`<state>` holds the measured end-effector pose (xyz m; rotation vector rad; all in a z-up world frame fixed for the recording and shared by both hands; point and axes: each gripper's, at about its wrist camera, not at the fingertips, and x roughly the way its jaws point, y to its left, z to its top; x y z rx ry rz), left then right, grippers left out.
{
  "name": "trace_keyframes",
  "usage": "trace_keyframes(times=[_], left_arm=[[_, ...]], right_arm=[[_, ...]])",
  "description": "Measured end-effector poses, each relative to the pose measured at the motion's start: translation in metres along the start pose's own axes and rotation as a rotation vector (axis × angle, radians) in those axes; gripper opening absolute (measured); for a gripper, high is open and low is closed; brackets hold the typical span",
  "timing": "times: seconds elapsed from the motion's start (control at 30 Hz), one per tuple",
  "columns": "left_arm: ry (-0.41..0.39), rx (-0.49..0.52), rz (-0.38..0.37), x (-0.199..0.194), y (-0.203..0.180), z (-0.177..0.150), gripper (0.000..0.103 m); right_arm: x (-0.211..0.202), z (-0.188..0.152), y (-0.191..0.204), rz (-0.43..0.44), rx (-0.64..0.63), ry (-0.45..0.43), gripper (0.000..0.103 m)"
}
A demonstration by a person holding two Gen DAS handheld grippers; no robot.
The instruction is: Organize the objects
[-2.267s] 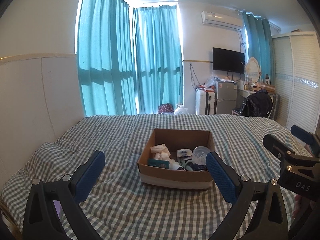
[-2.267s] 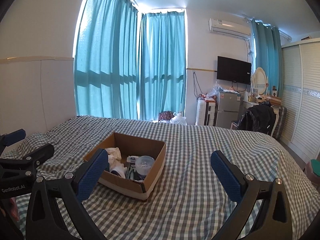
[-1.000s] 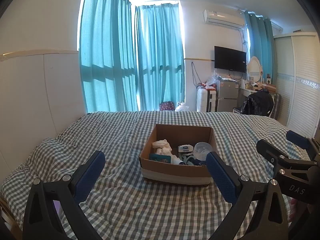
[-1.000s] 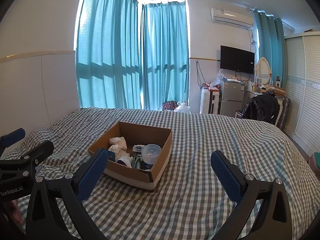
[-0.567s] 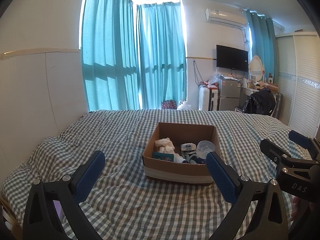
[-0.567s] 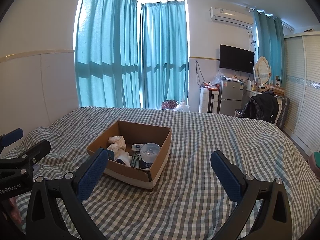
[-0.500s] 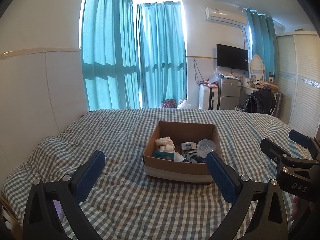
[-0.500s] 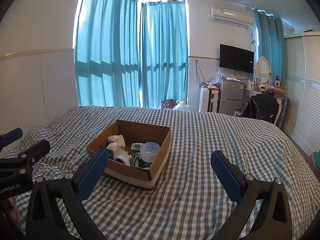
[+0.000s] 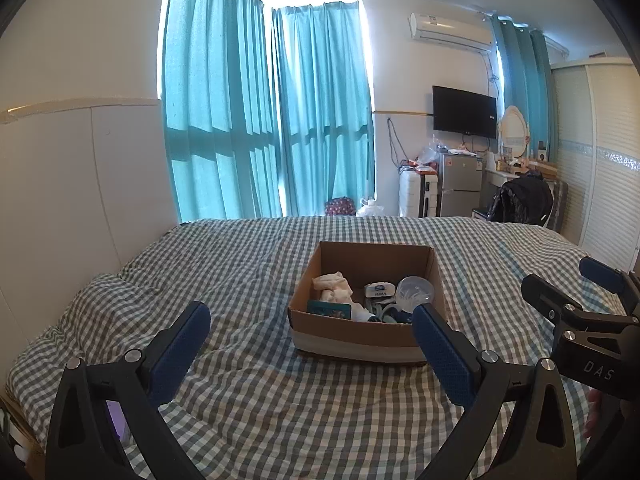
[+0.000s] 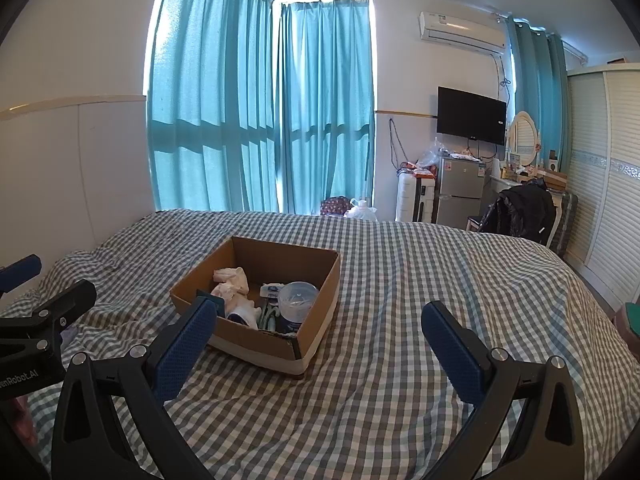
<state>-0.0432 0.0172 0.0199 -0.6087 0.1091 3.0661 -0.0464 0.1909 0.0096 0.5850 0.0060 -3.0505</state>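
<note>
Right claw [image 9: 600,280], marked "DAS", hangs spread beside the cardboard box [image 9: 360,340].

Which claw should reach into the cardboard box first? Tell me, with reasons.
Probably the left claw: the cardboard box sits straight ahead, roughly between its open fingers. From the right claw, also open and empty, the box lies off to the left.

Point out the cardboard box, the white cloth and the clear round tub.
cardboard box [image 9: 360,338], left wrist view, front wall.
white cloth [image 9: 333,286], left wrist view, middle of the bundle.
clear round tub [image 10: 298,294], right wrist view, its lid.
</note>
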Motion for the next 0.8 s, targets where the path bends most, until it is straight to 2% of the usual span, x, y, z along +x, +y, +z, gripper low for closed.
trace_keyframes(times=[0.8], left_arm=[[-0.007,-0.012,-0.016,-0.0013,0.0039,-0.0007,0.103]], right_arm=[[0.0063,-0.0037,0.0020,0.002,-0.005,0.026,0.103]])
